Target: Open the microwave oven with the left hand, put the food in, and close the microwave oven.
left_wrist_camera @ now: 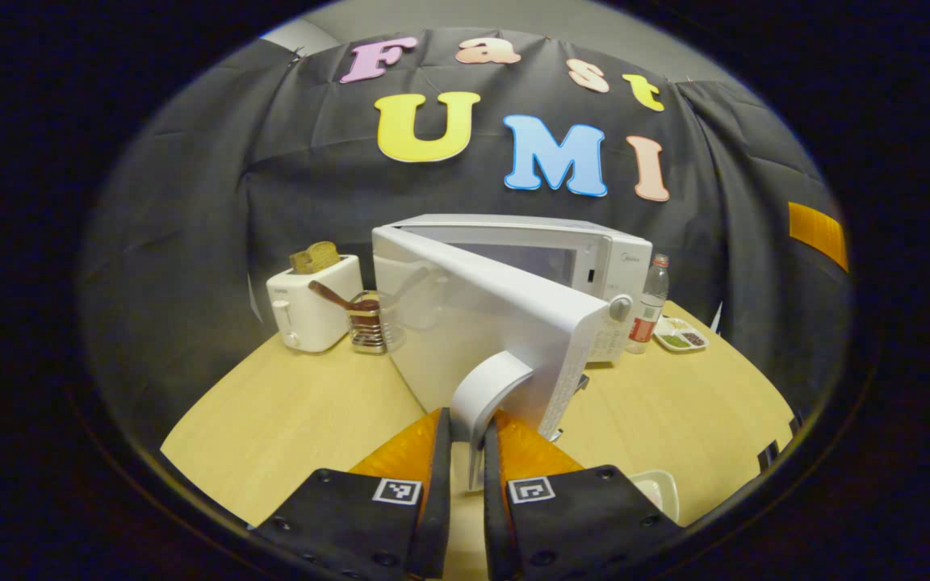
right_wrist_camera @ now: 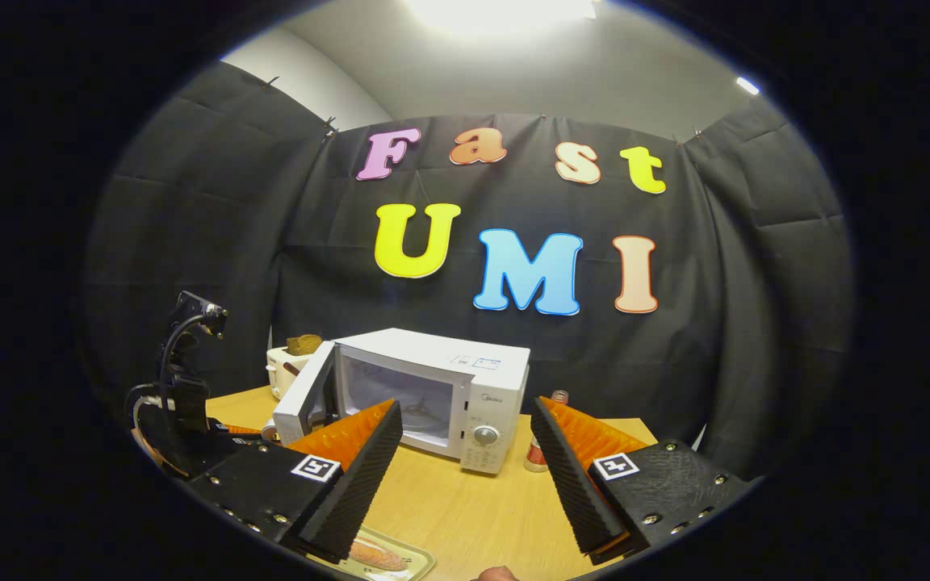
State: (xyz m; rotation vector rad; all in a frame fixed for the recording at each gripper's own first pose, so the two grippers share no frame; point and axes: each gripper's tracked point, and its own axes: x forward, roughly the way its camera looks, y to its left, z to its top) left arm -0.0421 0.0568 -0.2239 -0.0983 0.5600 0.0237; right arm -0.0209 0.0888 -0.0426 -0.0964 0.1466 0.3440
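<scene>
Here, door handle [left_wrist_camera: 488, 387] between left gripper [left_wrist_camera: 466, 440] jaws — pinched, microwave [right_wrist_camera: 433, 395] open

The left gripper [left_wrist_camera: 466, 452] has its two fingers squeezed close on the door handle [left_wrist_camera: 488, 395]. The right gripper [right_wrist_camera: 465, 452] is held up with its fingers [right_wrist_camera: 352, 472] spread wide apart, holding nothing.

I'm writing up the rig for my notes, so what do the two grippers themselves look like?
Each gripper, left and right, has two wedge-shaped fingers with ribbed inner faces on black bolted blocks, each block carrying a small square black-and-white marker. In the right gripper view, the left gripper's black body carries looping black cables and a small raised mount.
</scene>
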